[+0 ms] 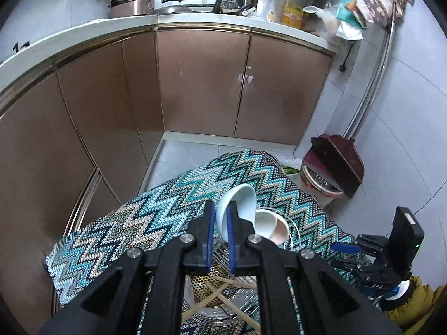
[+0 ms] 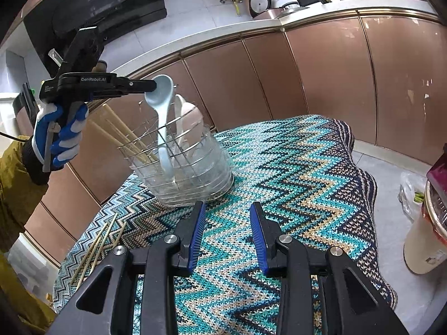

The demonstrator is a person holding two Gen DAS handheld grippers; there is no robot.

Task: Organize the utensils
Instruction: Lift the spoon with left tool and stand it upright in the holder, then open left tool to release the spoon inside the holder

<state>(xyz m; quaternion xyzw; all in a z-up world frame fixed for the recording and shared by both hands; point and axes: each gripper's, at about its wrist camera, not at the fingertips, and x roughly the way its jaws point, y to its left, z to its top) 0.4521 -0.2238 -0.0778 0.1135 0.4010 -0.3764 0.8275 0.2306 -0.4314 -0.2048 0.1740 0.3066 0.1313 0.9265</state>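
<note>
Hanging bowl-up from the left gripper (image 2: 155,85), a pale blue ceramic spoon (image 2: 162,103) is pinched at its bowl rim by fingers (image 1: 210,223) pressed nearly together, its handle reaching down into a clear utensil holder (image 2: 192,173) ringed with wire. A white spoon (image 2: 181,117) and a pinkish one are seen standing in the same holder, with wooden chopsticks (image 2: 125,136) leaning in its left compartment. More chopsticks (image 2: 97,248) are left loose on the zigzag-patterned cloth (image 2: 293,173) covering the surface, near its left edge. The right gripper (image 2: 227,234) is held low over the cloth just short of the holder, its fingers spread with nothing between them. Open cloth is shown to the right of the holder, falling away at the far edge toward brown cabinet doors (image 2: 321,78).
</note>
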